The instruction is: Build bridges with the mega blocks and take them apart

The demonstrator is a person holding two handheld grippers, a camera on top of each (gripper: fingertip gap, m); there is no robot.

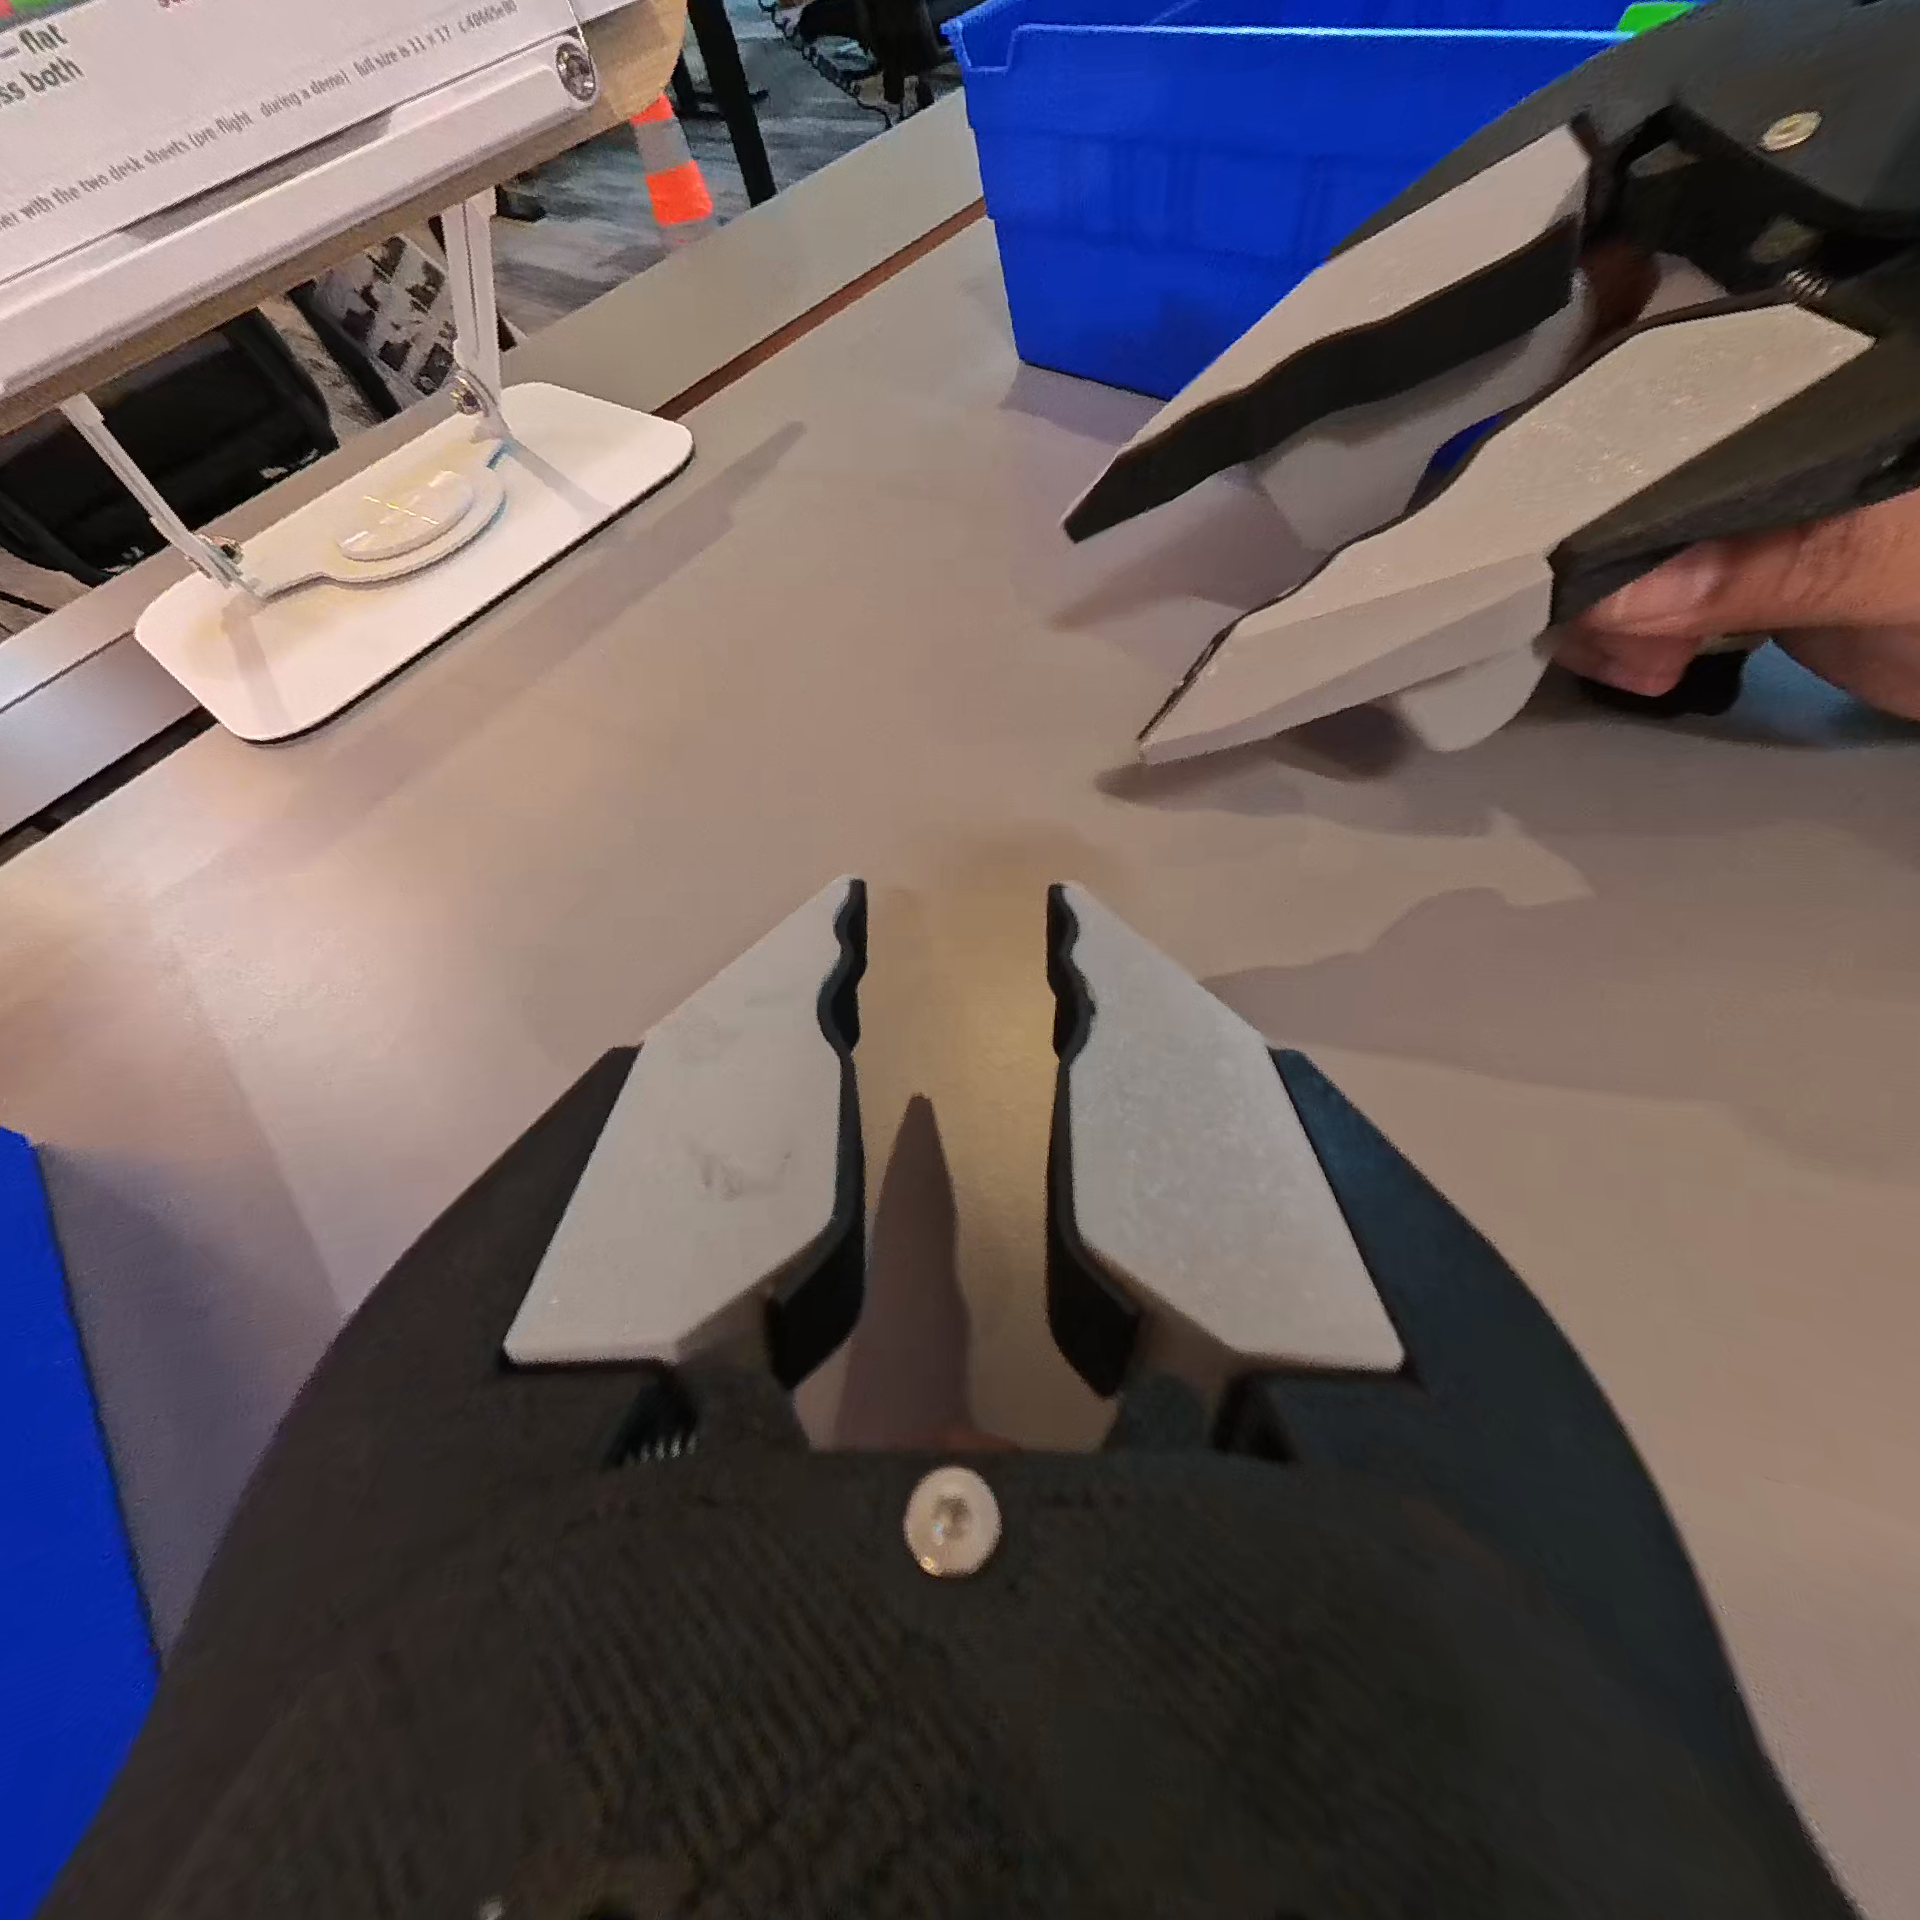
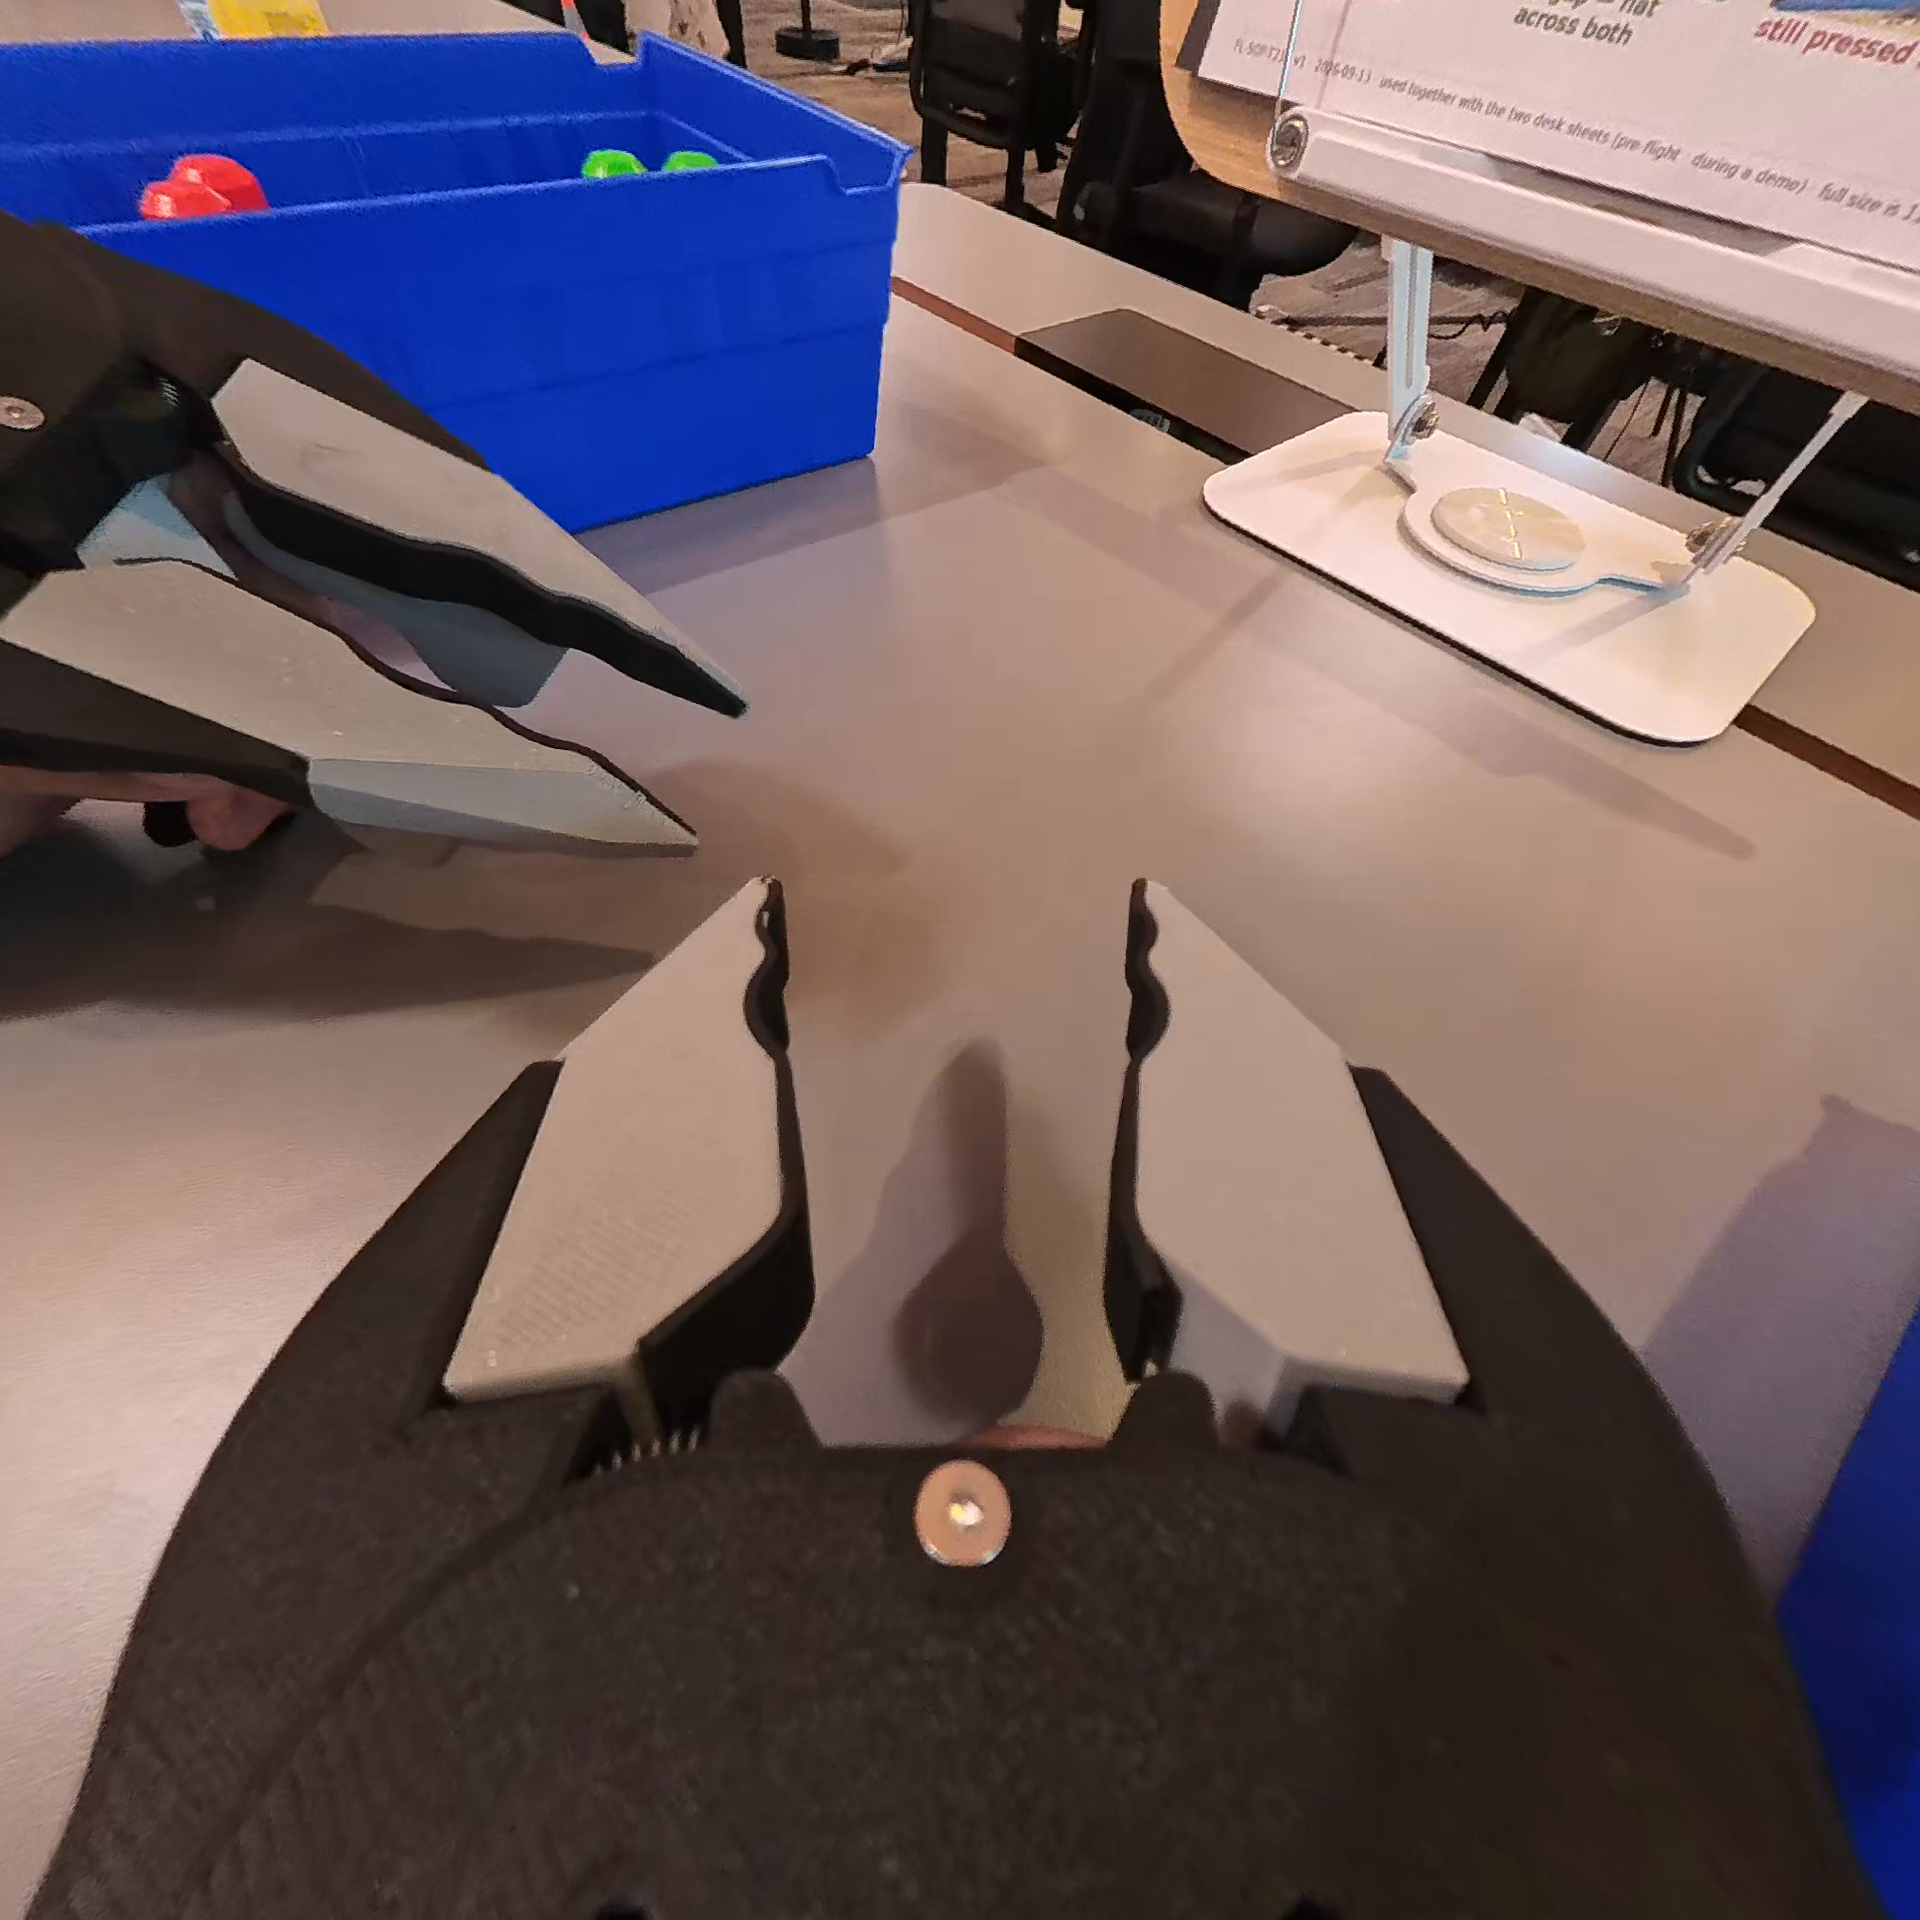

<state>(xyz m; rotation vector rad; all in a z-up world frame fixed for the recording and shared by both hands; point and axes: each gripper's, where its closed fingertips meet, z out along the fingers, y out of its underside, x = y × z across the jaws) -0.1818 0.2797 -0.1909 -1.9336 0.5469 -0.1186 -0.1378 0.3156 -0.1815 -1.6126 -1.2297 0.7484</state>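
You are working in even, fairly bright indoor light that is falling from above. The worktop (image 1: 727,831) is catching a soft warm sheen just beyond your left gripper (image 1: 954,902), and both grippers are throwing soft-edged shadows onto it. The wide lens is bending straight lines toward the picture edges. The near black gripper bodies and the right gripper (image 1: 1107,634) seen from the left wrist are looking slightly blurred.

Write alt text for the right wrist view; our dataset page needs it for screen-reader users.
The right gripper hovers over a bare grey table, jaws open and empty. The left gripper, also open and empty, points in from the left; behind it a blue bin holds red and green blocks.
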